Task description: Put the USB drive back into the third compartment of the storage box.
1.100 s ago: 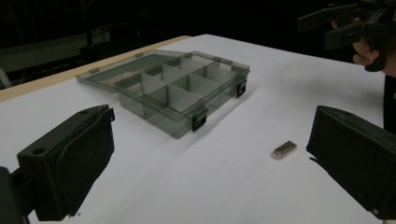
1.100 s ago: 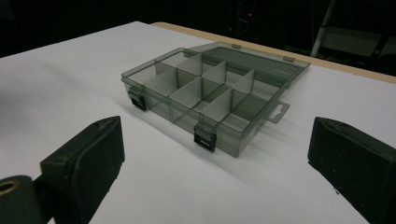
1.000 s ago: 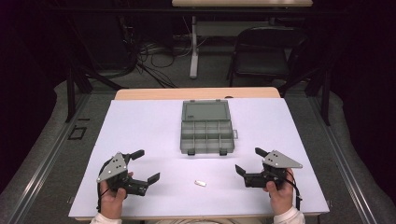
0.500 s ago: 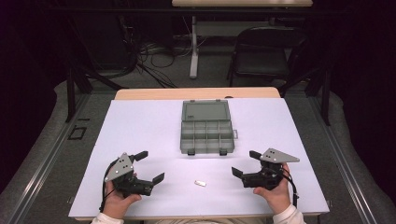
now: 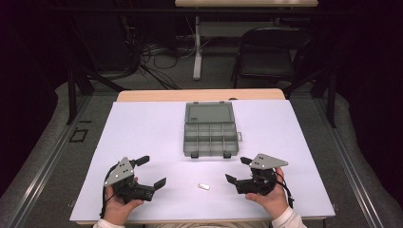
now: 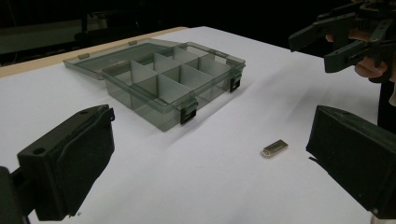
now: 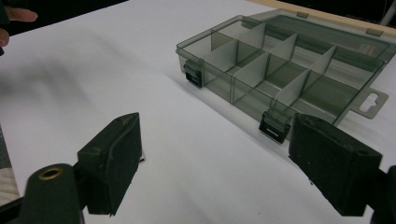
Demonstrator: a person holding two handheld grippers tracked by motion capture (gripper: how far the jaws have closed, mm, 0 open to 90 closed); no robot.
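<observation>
A grey see-through compartment box (image 5: 209, 140) stands open mid-table with its lid (image 5: 209, 114) folded back; its cells look empty (image 7: 280, 70). A small silver metal piece (image 5: 203, 186) lies on the white table in front of it, between my two grippers. My left gripper (image 5: 152, 171) is open at the near left and holds nothing; in its own view the piece (image 6: 274, 148) lies just inside its right jaw. My right gripper (image 5: 237, 170) is open right of the piece. Its jaws have just been closing a little, with bare table between them (image 7: 215, 154).
The white table sheet (image 5: 142, 128) runs to a wooden edge (image 5: 199, 95) at the back. Behind the table are a dark folding chair (image 5: 266, 57), loose cables (image 5: 152, 57) and a desk leg (image 5: 197, 47). A hand (image 5: 273, 199) holds each gripper near the front edge.
My right gripper has slid left toward the metal piece and its jaws have narrowed slightly. The left gripper, the box and the piece have stayed put.
</observation>
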